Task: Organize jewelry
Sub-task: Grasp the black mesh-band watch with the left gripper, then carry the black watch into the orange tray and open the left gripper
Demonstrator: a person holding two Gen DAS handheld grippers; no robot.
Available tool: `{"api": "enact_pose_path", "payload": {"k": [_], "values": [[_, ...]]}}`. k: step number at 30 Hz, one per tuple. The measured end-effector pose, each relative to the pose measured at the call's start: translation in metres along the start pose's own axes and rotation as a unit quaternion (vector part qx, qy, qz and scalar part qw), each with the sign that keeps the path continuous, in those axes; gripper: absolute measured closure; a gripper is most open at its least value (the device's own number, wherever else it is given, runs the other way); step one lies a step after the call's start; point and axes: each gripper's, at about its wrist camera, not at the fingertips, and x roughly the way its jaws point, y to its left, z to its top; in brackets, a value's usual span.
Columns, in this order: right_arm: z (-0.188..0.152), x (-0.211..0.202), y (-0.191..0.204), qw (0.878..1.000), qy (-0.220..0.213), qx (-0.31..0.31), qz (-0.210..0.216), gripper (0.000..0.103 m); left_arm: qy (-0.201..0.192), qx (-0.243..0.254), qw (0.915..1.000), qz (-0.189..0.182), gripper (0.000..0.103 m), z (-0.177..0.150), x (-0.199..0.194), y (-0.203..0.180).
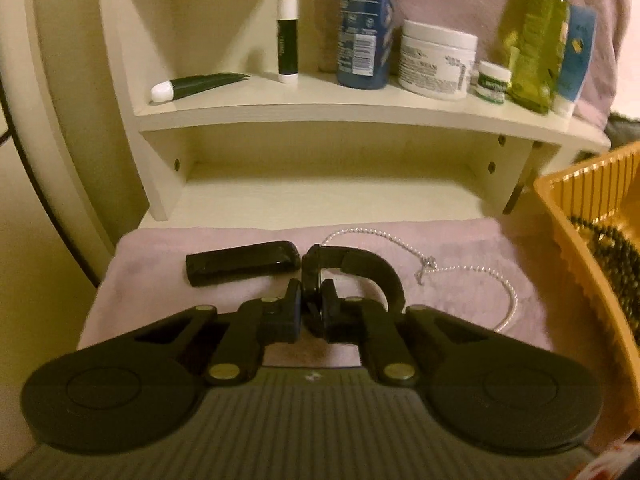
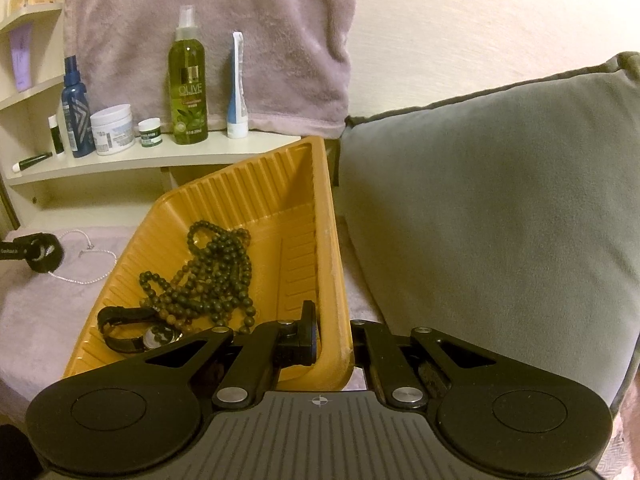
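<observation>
The grey cushion (image 2: 500,200) fills the right of the right wrist view. Beside it the orange tray (image 2: 256,200) stands tilted, one side wall pinched in the right gripper (image 2: 332,344), clenched on the rim w/ one finger inside, one outside. In the tray: dark bead necklaces (image 2: 212,276) in a heap and a wristwatch (image 2: 136,330) near the low corner. A pink towel (image 1: 160,264) covers the surface below the cream shelf (image 1: 360,114) of toiletries.

On the towel, the left gripper (image 1: 311,304) is clamped on a black curved band (image 1: 360,268), prob. a watch strap or bangle; its other black piece (image 1: 240,264) lies flat just beside. A pearl chain (image 1: 460,270) rests loose on the towel, just right of the band, not held.

Risks, as a guess: the grip sits on the band's thin edge, so it could twist out when lifted. The pearl chain lies close enough to snag and drag along. The tray is tipped; more tilt and the beads and watch slide to the low corner or spill.
</observation>
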Motion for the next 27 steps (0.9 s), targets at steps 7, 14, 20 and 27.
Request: {"api": "enact_pose_path", "payload": {"k": [7, 14, 20, 27], "values": [[0.000, -0.002, 0.001, 1.000, -0.002, -0.002, 0.000, 0.098, -0.006, 0.021, 0.9997, -0.007, 0.095, 0.003, -0.010, 0.002], [0.000, -0.004, 0.001, 1.000, -0.004, 0.000, 0.001, 0.098, -0.030, 0.033, 0.9989, -0.017, 0.095, 0.020, -0.034, -0.003], [0.001, -0.007, 0.001, 1.000, -0.007, 0.000, 0.004, 0.098, -0.047, 0.063, 0.9958, -0.047, 0.095, 0.035, -0.056, -0.031], [0.000, -0.008, 0.001, 1.000, -0.009, 0.002, 0.005, 0.098, -0.050, 0.102, 0.9865, -0.117, 0.095, 0.035, -0.073, -0.088]]}}
